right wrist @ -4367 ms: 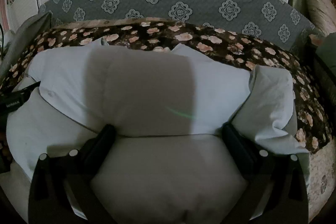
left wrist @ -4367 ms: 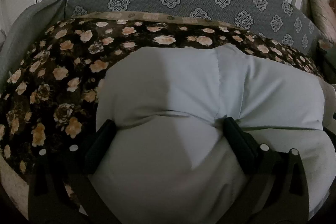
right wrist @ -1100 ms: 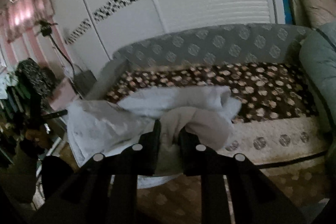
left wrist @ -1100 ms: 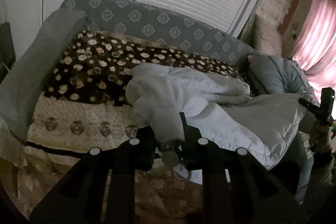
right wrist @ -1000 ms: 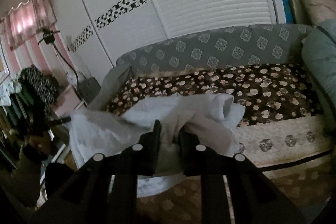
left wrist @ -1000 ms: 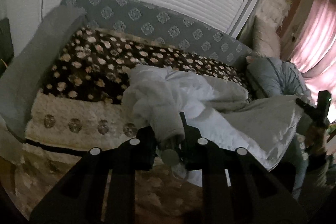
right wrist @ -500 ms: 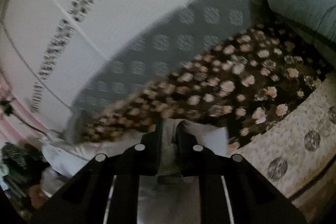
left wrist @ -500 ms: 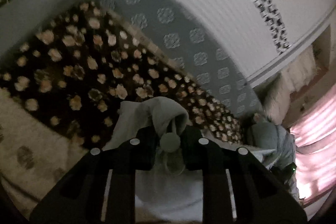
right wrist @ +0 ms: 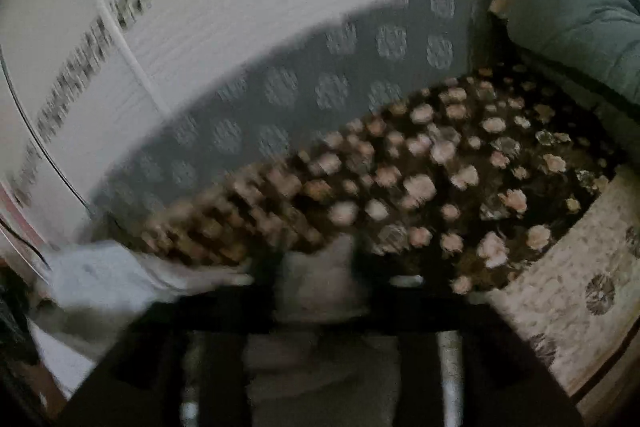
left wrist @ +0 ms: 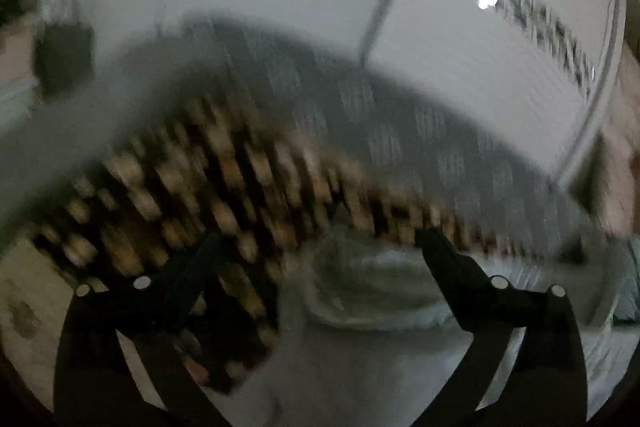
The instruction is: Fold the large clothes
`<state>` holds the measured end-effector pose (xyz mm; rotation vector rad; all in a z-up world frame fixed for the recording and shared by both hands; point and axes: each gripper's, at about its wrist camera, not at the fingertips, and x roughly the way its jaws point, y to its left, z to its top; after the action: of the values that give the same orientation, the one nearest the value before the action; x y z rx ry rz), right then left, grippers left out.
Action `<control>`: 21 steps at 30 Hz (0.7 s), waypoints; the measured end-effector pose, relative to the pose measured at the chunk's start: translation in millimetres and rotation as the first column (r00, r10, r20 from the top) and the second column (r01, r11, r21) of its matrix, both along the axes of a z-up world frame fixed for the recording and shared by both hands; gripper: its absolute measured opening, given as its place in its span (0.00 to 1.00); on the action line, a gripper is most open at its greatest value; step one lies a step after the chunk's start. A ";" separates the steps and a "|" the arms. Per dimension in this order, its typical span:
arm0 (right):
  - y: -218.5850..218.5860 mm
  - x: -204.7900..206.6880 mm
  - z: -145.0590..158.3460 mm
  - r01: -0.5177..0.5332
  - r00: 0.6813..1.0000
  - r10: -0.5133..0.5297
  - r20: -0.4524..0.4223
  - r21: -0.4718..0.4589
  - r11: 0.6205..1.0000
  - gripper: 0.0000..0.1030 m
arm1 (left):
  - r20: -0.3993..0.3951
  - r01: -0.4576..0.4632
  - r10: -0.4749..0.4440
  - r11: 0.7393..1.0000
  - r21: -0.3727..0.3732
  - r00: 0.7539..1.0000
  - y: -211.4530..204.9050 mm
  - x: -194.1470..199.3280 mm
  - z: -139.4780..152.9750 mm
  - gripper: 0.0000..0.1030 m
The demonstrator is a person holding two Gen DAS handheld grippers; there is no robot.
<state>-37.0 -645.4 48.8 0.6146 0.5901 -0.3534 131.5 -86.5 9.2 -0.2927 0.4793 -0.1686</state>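
Both views are blurred by motion. In the left wrist view a pale grey-white garment (left wrist: 360, 307) lies between the wide-spread fingers of my left gripper (left wrist: 320, 247), which is open above the flowered bed cover (left wrist: 208, 195). In the right wrist view my right gripper (right wrist: 316, 267) has its fingers a small gap apart with the same pale garment (right wrist: 316, 283) bunched between them; the cloth trails off to the left (right wrist: 104, 279). The blur hides whether the right fingers still pinch the cloth.
A dark cover with peach flowers (right wrist: 440, 167) lies on the bed, backed by a grey patterned headboard (right wrist: 320, 87) and white louvred wardrobe doors (left wrist: 460, 67). A grey-green quilted cushion (right wrist: 580, 7) sits at the right. A beige patterned bed edge (right wrist: 560, 287) is at the lower right.
Half a second ago both grippers were shut on the garment. The left gripper has opened wide and let the cloth go. Both cameras have swung towards the bed and headboard.
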 end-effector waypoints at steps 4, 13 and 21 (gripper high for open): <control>9.2 -33.1 57.6 0.059 0.984 -0.042 0.171 -0.094 0.994 0.99 | 0.106 -0.033 0.032 0.999 0.008 0.994 8.9 -44.1 46.4 0.97; 130.8 -60.3 34.7 -0.139 0.990 0.134 -0.037 -0.217 0.966 0.99 | 0.052 0.244 -0.297 0.861 0.446 0.953 -93.5 -167.3 3.7 0.97; 158.8 -11.2 -6.3 -0.270 0.958 0.215 -0.189 -0.348 0.898 0.99 | 0.079 0.269 -0.354 0.820 0.506 0.932 -146.8 -137.6 -5.2 0.97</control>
<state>-48.2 -486.6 42.5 0.1463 0.7109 -0.2653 -6.1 -233.3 4.1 0.3042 0.3810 -0.3837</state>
